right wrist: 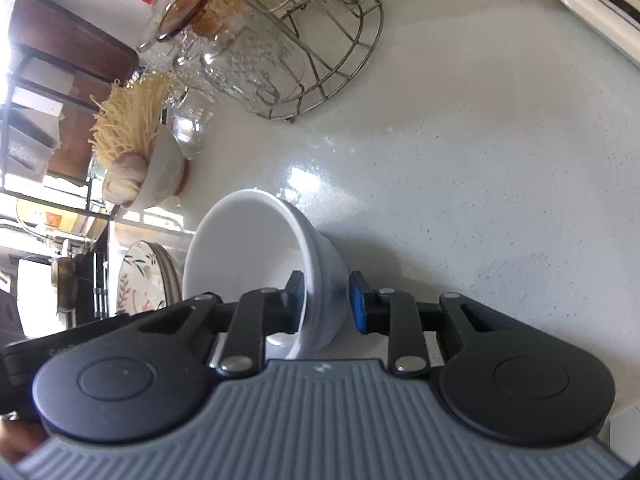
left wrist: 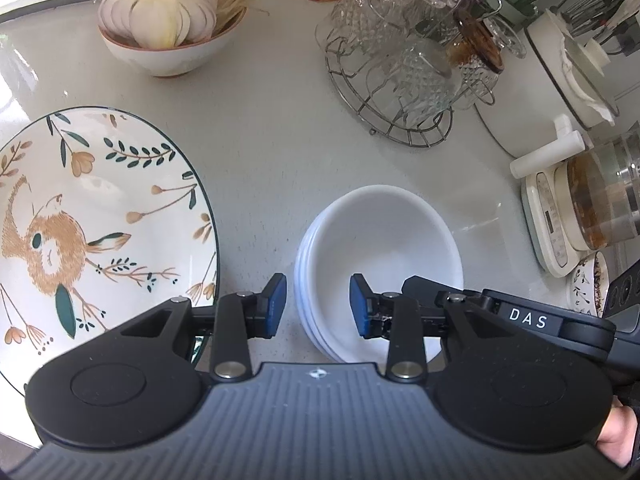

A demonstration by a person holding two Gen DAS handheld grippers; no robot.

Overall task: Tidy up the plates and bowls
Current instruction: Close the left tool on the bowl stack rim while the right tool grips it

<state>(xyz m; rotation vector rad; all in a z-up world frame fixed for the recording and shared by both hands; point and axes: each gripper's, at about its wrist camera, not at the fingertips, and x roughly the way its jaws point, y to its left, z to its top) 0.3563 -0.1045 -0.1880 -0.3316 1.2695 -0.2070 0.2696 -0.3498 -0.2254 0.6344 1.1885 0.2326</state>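
White bowls, nested, sit mid-counter beside the floral plate. Left gripper straddles their near rim, jaws apart; right gripper likewise brackets the wall without clamping. Closing squarely on the rim before lifting should prevent slipping.

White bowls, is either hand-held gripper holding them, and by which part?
Both hand-held grippers straddle the rim of the bowls, one finger inside: left, right. Neither is shut on it, so nothing is held.
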